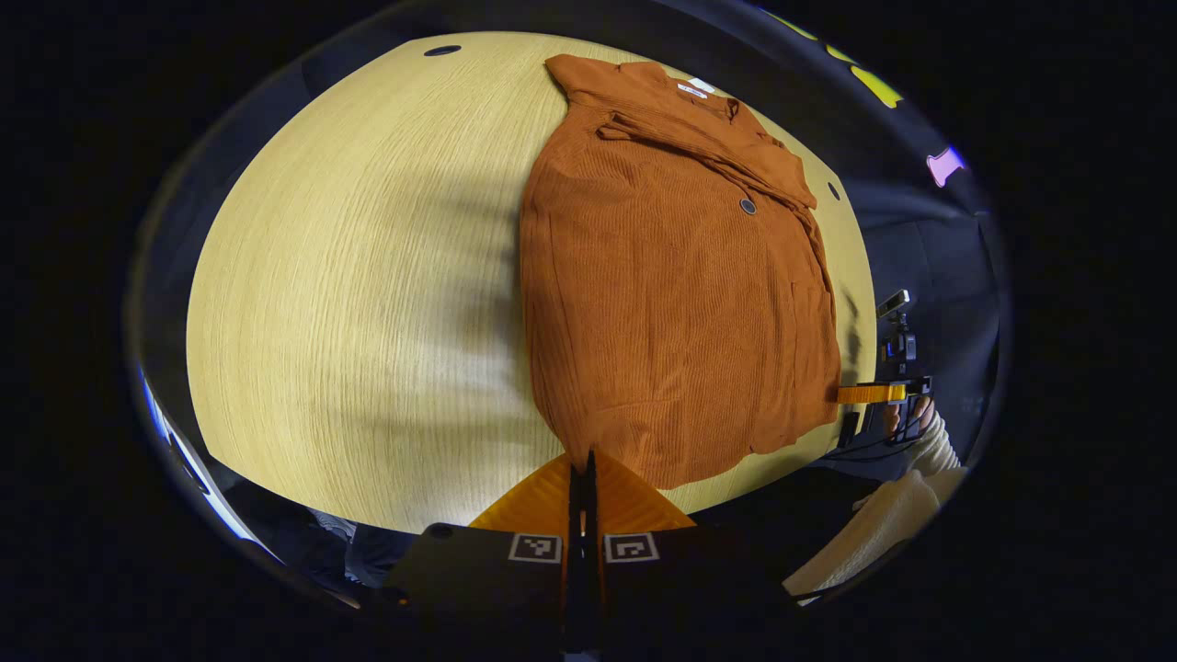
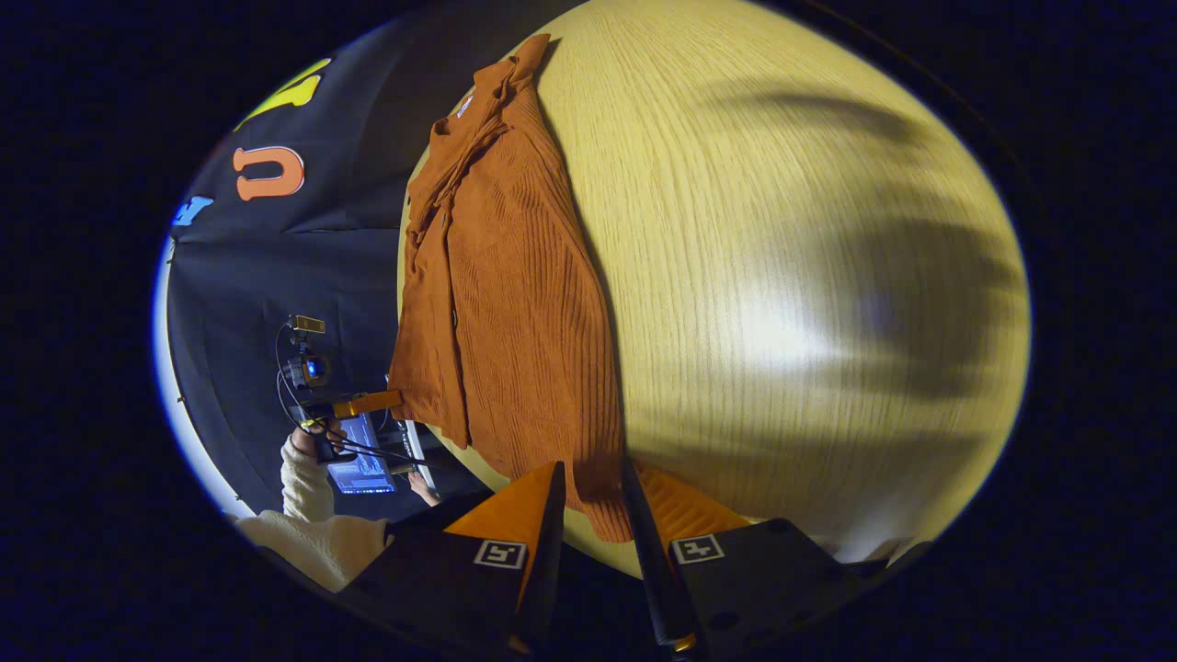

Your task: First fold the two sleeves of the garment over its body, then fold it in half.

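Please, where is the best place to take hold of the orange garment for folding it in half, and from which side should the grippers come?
Probably at the hem of the orange garment, one bottom corner each. It lies flat on the wooden table, sleeves seemingly folded in, hem at the near edge before both grippers. Come low from that edge, then carry the hem towards the collar.

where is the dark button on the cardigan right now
In the left gripper view the dark button sits on the upper right of the rust-orange cardigan, just below the folded sleeve, on the wooden table.
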`<state>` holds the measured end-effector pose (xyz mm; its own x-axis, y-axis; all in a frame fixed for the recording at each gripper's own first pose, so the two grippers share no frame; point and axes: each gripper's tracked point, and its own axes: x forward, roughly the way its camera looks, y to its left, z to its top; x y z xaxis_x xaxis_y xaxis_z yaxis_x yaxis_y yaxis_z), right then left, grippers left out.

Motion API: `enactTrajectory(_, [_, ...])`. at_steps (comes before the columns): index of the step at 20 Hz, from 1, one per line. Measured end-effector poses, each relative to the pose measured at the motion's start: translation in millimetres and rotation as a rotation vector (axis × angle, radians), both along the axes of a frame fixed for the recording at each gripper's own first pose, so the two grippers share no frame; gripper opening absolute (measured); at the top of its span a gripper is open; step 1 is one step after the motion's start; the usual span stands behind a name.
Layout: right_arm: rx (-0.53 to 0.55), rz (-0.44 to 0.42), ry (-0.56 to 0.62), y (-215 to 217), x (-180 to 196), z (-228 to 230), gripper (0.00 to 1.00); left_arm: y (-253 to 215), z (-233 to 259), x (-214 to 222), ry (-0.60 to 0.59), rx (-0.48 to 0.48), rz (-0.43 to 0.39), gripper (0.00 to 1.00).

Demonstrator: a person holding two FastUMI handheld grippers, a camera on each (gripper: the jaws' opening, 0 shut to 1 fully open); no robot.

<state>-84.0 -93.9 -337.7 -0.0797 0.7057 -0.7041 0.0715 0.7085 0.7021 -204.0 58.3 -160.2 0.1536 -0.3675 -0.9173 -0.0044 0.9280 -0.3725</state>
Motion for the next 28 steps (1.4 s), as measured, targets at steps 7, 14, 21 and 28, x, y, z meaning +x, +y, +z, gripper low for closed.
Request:
enactTrajectory(7, [-0.137, 0.015, -0.019, -2, 7, -10, 0.07, -10, 3, 15, -0.026, -0.042, -0.004, 0.03])
enactTrajectory(14, [-0.083, 0.033, -0.037, 37, 10, 40, 0.0, -35, 55, 51, -0.145, -0.16, -0.054, 0.03])
enactTrajectory(21, [0.05, -0.053, -0.207, 82, 97, 150, 0.0, -40, 132, 120, -0.329, -0.293, -0.045, 0.03])
enactTrajectory(28, [0.053, -0.107, -0.39, 90, 220, 209, 0.0, -14, 173, 237, -0.487, -0.238, -0.023, 0.03])
